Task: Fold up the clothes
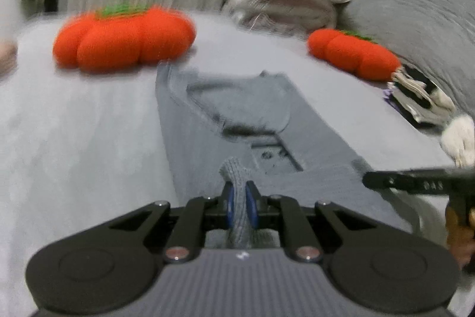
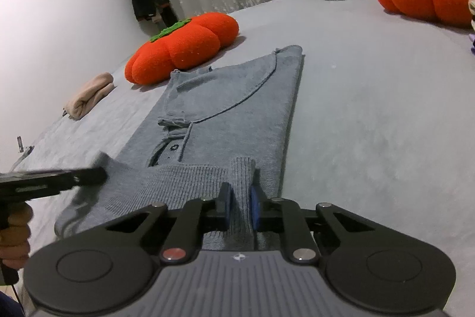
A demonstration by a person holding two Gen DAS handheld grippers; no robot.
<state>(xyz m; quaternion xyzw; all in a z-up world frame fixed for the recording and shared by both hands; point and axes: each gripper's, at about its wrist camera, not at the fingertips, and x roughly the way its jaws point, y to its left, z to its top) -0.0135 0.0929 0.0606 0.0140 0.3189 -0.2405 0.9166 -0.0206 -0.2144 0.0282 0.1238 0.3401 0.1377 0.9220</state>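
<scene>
Sweater [image 2: 237, 109] lies on bed [image 2: 371, 138], pumpkin cushion [image 2: 184, 49] behind it.

The left gripper [image 1: 239, 199] is matte black; two angled link arms run back on each side from its narrow fingers to broad rounded housings, each with a shallow raised disc on top; the pads [image 1: 251, 207] on the fingers are blue; silver screw heads sit at the outer pivots, reddish ones at the rear pair; between the housings lies a grey ribbed plate bearing a small white mark. The right gripper [image 2: 241, 205] has the same build; its near-left pivot screw is red, its near-right one silver; a thin dark cable hangs by the hand [image 2: 14, 233] at the lower left edge of the right wrist view.
</scene>
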